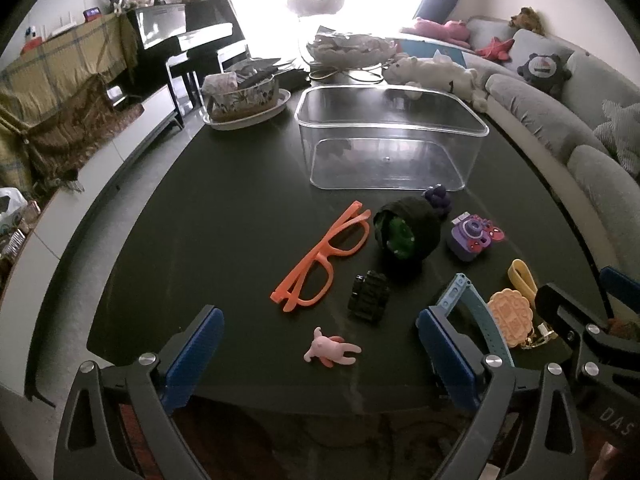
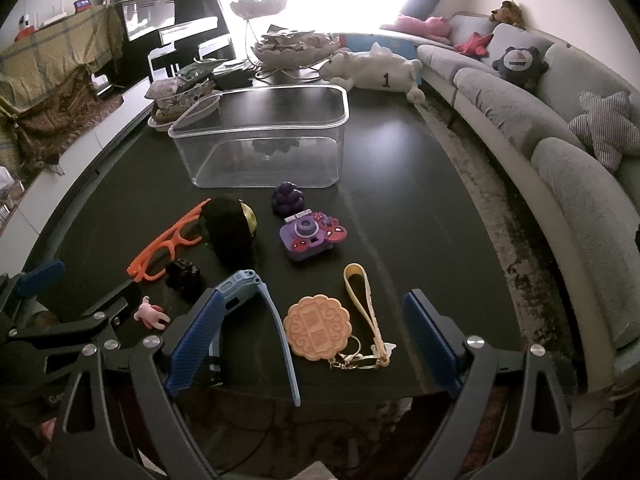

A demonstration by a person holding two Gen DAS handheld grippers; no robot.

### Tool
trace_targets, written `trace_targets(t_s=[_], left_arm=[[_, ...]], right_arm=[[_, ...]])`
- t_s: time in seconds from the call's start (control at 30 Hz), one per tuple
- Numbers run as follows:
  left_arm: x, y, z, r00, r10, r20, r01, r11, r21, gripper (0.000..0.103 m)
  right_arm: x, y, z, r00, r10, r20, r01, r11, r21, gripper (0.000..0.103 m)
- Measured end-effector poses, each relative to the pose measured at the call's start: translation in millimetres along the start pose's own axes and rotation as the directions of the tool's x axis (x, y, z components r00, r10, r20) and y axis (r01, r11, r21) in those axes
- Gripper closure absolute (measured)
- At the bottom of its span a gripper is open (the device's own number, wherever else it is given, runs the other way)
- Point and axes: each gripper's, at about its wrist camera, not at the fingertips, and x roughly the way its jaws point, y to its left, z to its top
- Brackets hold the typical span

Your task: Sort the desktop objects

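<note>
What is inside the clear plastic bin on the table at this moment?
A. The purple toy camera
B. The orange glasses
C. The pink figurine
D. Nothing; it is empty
D. The clear plastic bin shows only its bare floor in both views, while the orange glasses, the purple toy camera and the pink figurine all lie on the table in front of it.

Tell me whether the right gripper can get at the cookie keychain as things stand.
Probably yes: the right gripper is open with the cookie keychain lying between its fingers, nothing on top; the blue watch strap lies close beside it.
</note>
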Motion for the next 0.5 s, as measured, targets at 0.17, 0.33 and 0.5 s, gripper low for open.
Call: trace_targets(t_s=[0.17, 0.33, 0.5], left_arm=[[3.8, -0.9, -1.3, 1.000, -0.010, -0.009, 0.010, 1.000, -0.014, 0.007], [8.5, -4.5, -3.2, 1.000, -0.007, -0.020, 0.007, 1.000, -0.001, 0.007], [12.4, -5.6, -3.9, 1.000, 0.002, -0.029, -0.002, 1.000, 0.003, 0.007]], right_arm=[[2.2, -2.3, -1.7, 1.000, 0.019, -0.011, -0.018, 1.000, 0.006, 0.013], [6.3, -2.9, -4.7, 0.999, 0.031, -0.031, -0.031, 1.000, -0.002, 0.014], [11.8, -2.6, -7.2, 0.997, 0.050, -0.054, -0.050, 0.999, -0.001, 0.017]])
